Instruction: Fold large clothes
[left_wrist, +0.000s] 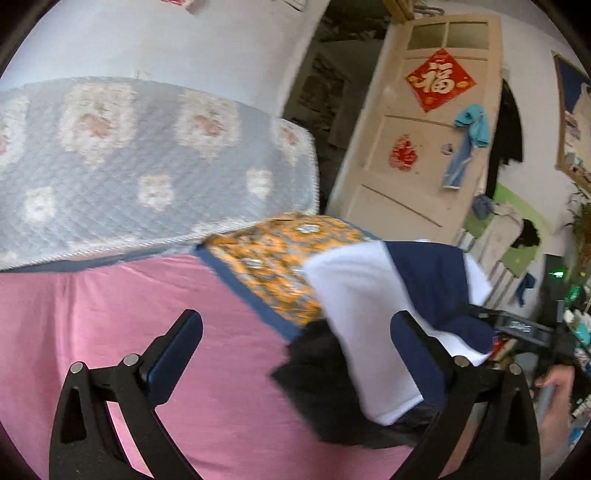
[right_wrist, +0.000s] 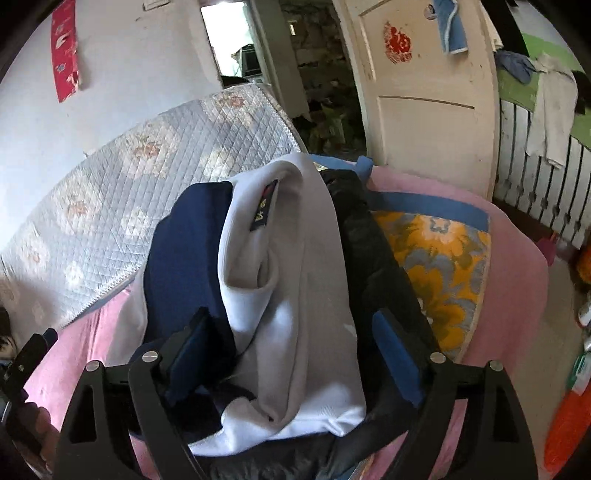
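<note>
Two grippers spread wide, gripping nothing: left gripper (left_wrist: 301, 354) lower centre above pink sheet (left_wrist: 110, 314); right gripper (right_wrist: 295, 341) astride white-and-navy garment (right_wrist: 295, 295), pads clear of it. Garment heaped mid-frame atop black jacket (right_wrist: 373, 258), beside orange floral cloth (right_wrist: 443, 266).

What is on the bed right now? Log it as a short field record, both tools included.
surface: pink sheet on the bed
garment: white and navy garment, folded in a bundle on top of a black garment
under the pile: orange floral cloth with blue border
behind: quilted floral mattress, tilted against the wall
left tool: open, nothing between its pads
right tool: open, astride the white and navy garment
</note>
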